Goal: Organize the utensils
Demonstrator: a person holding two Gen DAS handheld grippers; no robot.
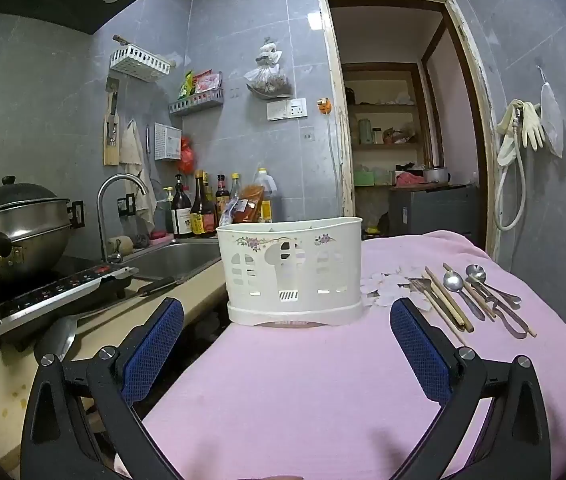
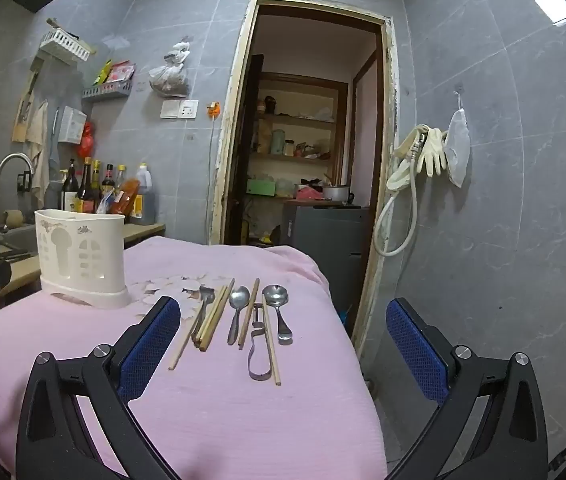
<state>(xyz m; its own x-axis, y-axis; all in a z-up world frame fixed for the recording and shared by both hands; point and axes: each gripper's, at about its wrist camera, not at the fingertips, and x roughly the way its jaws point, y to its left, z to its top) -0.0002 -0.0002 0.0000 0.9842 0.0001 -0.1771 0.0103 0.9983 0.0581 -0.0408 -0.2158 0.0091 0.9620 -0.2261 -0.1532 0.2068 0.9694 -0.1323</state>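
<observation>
A cream plastic utensil holder (image 1: pixel 291 272) (image 2: pixel 81 256) stands upright on a pink cloth (image 1: pixel 303 380) (image 2: pixel 223 400). To its right lie several wooden chopsticks (image 1: pixel 449 300) (image 2: pixel 215 316), two metal spoons (image 1: pixel 457 284) (image 2: pixel 237 308), a peeler (image 2: pixel 259 352) and a fork (image 2: pixel 203 304) in a row. My left gripper (image 1: pixel 287 312) is open, held a little short of the holder with nothing between its blue pads. My right gripper (image 2: pixel 283 312) is open above the cloth's near edge, with the utensils lying ahead between its fingers, untouched.
Left of the cloth is a counter with a sink (image 1: pixel 175 258), a tap (image 1: pixel 117 208), an induction hob (image 1: pixel 63 292) with a steel pot (image 1: pixel 15 228), and several sauce bottles (image 1: pixel 203 208). A doorway (image 2: pixel 307 140) opens behind. The cloth drops off at its right edge beside a tiled wall (image 2: pixel 503 200).
</observation>
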